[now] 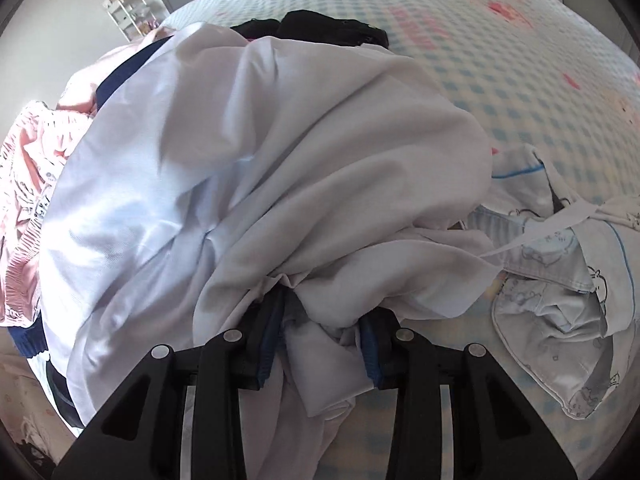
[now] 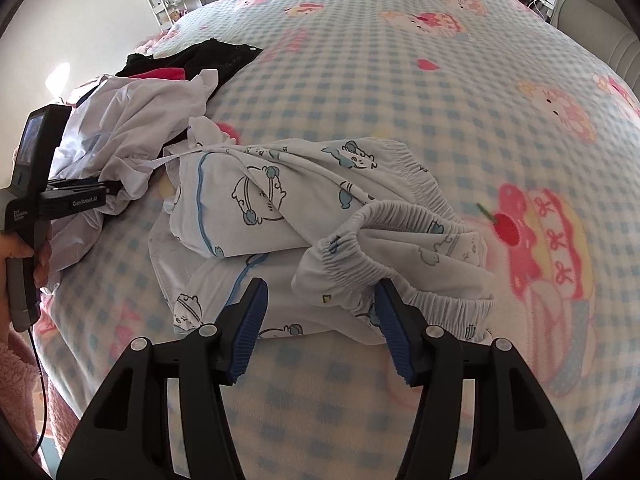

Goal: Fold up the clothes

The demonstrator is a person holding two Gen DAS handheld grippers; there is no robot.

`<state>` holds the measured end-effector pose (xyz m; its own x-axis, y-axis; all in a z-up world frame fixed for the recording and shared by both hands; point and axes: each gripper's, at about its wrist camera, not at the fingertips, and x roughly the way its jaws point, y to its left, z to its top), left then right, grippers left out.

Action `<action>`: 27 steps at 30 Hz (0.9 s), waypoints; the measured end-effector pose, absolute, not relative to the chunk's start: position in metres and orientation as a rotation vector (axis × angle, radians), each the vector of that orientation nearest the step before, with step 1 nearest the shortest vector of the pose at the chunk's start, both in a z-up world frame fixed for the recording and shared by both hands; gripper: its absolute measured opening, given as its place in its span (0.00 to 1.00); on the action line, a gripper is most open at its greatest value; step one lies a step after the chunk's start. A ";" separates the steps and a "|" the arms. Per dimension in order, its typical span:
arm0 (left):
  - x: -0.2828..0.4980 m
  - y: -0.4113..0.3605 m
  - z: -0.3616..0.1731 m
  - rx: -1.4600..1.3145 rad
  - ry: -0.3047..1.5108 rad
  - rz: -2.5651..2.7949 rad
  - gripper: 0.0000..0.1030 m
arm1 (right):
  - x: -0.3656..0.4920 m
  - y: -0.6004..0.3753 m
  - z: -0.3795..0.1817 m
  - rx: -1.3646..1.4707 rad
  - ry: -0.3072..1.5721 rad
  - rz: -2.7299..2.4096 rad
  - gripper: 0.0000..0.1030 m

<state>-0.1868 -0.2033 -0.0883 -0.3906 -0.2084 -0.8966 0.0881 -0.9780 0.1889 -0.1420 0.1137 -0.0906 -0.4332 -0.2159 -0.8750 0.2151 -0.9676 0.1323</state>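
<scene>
White shirt point(image 1: 280, 168) lies bunched on the checked bed point(image 1: 500, 80), its cloth pinched in the left gripper point(image 1: 320, 320). Beside the shirt, the right gripper point(image 2: 320, 316) hovers wide open, empty, over printed pyjamas point(image 2: 280, 208).

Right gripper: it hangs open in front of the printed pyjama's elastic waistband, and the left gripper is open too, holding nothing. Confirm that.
Not quite. The left gripper is not open and idle: the left wrist view shows it shut on bunched white garment cloth. The rest holds: the right gripper hangs open in front of the printed pyjama waistband.
</scene>
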 end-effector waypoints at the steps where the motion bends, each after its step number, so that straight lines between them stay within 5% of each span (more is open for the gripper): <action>1: -0.186 -0.207 -0.087 1.612 -0.158 -2.473 0.37 | -0.142 0.113 -0.090 1.505 0.002 -2.465 0.56; 7: -0.184 -0.227 -0.086 1.565 -0.122 -2.465 0.34 | -0.141 0.120 -0.087 1.511 0.031 -2.489 0.56; 11: -0.185 -0.271 -0.087 1.536 0.138 -2.455 0.30 | -0.139 0.134 -0.080 1.515 0.053 -2.529 0.56; 14: -0.179 -0.257 -0.083 1.585 0.075 -2.458 0.31 | -0.134 0.147 -0.074 1.511 0.029 -2.563 0.56; 20: -0.142 -0.200 -0.059 1.608 0.074 -2.564 0.71 | -0.126 0.173 -0.060 1.501 -0.020 -2.630 0.57; 27: -0.090 -0.129 -0.028 1.602 0.137 -2.719 0.73 | -0.133 0.172 -0.066 1.436 -0.097 -2.613 0.84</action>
